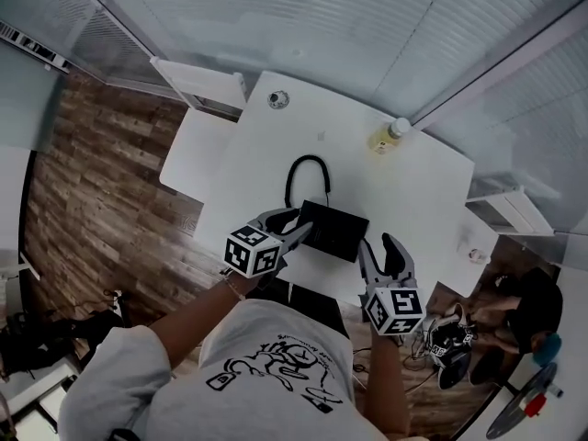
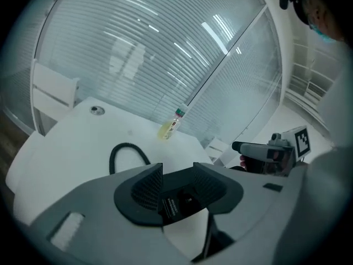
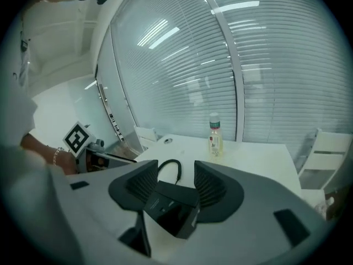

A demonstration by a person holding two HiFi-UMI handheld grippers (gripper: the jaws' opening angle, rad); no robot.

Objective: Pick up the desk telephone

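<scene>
Fingers [image 3: 212, 187] astride black, seemingly wedge-shaped telephone [image 3: 172, 210]

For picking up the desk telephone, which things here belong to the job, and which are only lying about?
Belong to the job:
- desk telephone
- its cord
- left gripper, open
- right gripper, open

Only lying about:
- bottle at the far side of the table
- small round fitting
- white chair

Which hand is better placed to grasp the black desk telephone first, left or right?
Left, probably: the left gripper, open, reaches the left edge of the desk telephone, which fills the gap between its fingers. The right gripper, also open, stands slightly off it.
</scene>
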